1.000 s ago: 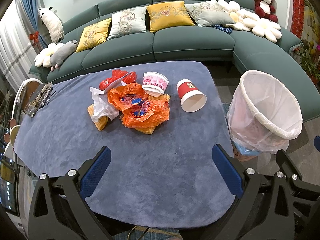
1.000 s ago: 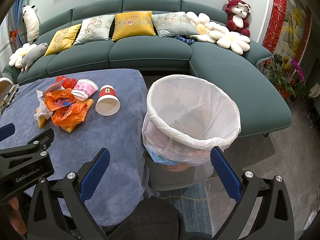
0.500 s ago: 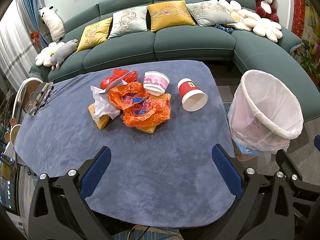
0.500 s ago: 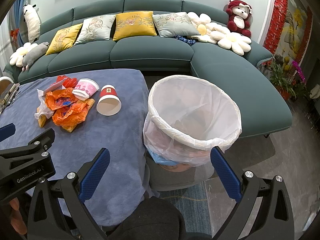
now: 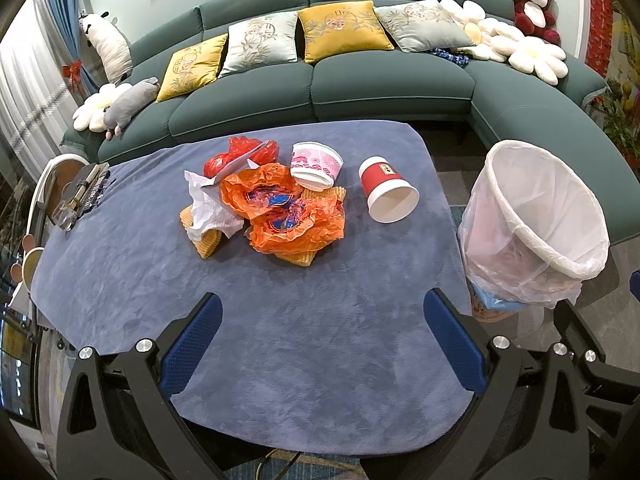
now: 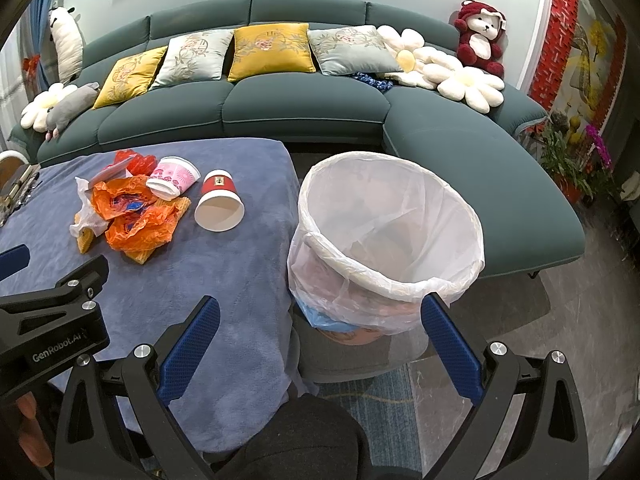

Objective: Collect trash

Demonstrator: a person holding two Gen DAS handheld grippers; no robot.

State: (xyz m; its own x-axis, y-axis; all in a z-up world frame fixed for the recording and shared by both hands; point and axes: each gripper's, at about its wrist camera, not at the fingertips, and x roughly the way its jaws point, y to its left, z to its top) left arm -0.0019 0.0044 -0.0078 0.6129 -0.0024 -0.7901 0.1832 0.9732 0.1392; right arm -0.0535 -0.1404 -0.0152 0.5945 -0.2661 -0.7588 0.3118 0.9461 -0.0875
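A pile of trash lies on the blue table cloth (image 5: 304, 320): orange plastic wrappers (image 5: 288, 212), white crumpled paper (image 5: 208, 212), a red bag (image 5: 240, 156), a pink patterned cup (image 5: 316, 164) and a red paper cup (image 5: 386, 196) on its side. The pile also shows in the right wrist view, with the wrappers (image 6: 132, 216) and the red cup (image 6: 218, 204). A bin lined with a white bag (image 5: 540, 220) stands right of the table (image 6: 388, 232). My left gripper (image 5: 320, 340) is open and empty above the near table. My right gripper (image 6: 316, 344) is open and empty before the bin.
A green curved sofa (image 5: 360, 88) with cushions and plush toys runs behind the table. A chair with small items (image 5: 76, 196) stands at the table's left end. Potted flowers (image 6: 576, 160) stand at the far right. A dark knee (image 6: 304, 440) shows below the right gripper.
Both views have shifted slightly, with the trash and bin sitting a little lower in frame. Both grippers stay open and empty.
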